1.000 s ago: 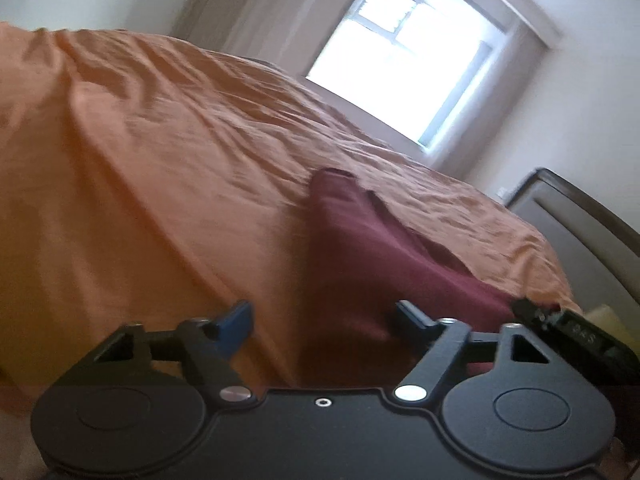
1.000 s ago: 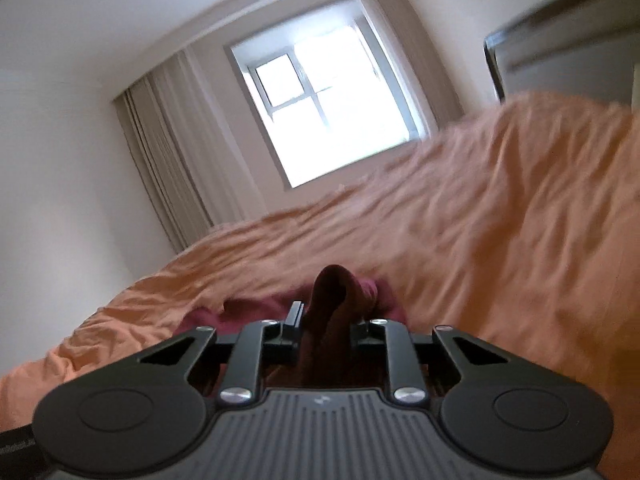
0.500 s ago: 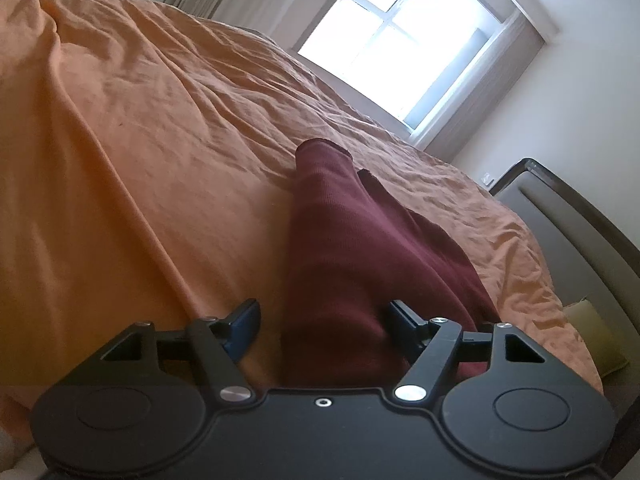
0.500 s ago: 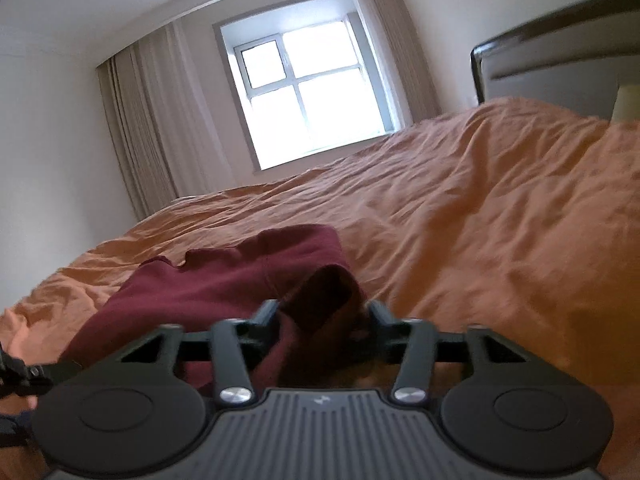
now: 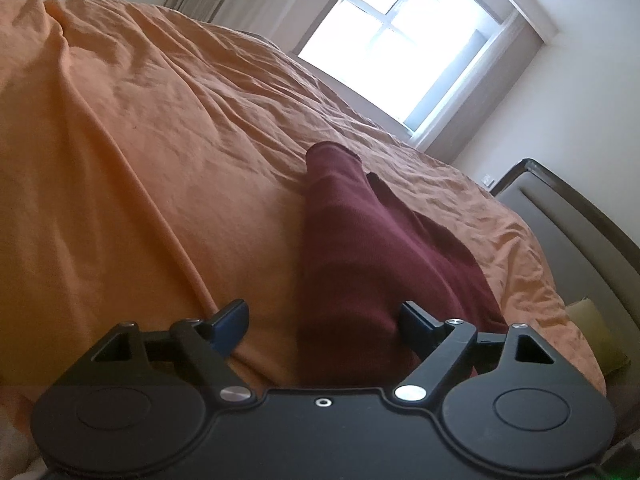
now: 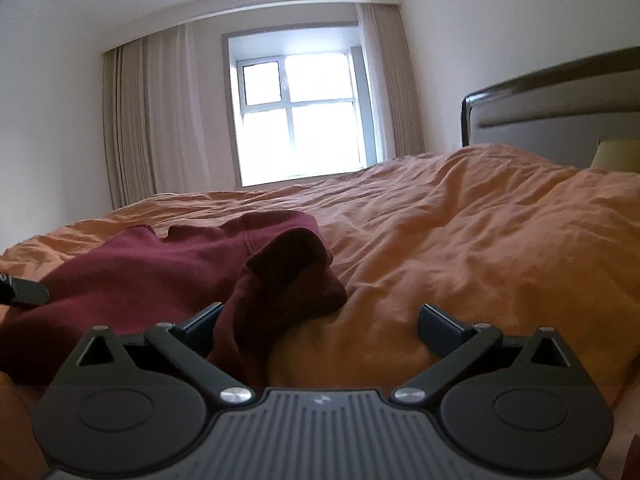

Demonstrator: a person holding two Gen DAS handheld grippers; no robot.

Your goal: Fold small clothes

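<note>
Right now the maroon garment [image 5: 360, 248] lies spread on the orange bedcover [image 5: 140, 160], running forward from between my left gripper's [image 5: 324, 318] fingers toward the window [image 5: 400, 52]. That gripper is released, jaws wide; the right-hand finger [image 5: 416, 320] sits just beside the cloth's edge, though I cannot tell if it touches. My right gripper [image 6: 320, 320] is spread wide too, grasping nothing; a rumpled corner of the same garment [image 6: 280, 272] bunches up just ahead of its left-hand finger [image 6: 200, 322].

I judge a fold has just been laid and let go, so this is the gap between folds. The next move calls for flattening that bunched corner, then pinching two edges cleanly without catching the bedcover underneath.

Beyond, a headboard [image 6: 552, 108] and curtains [image 6: 148, 120]. No readable writing; only a small mark on the right gripper's body [image 6: 320, 401], too small to make out.
</note>
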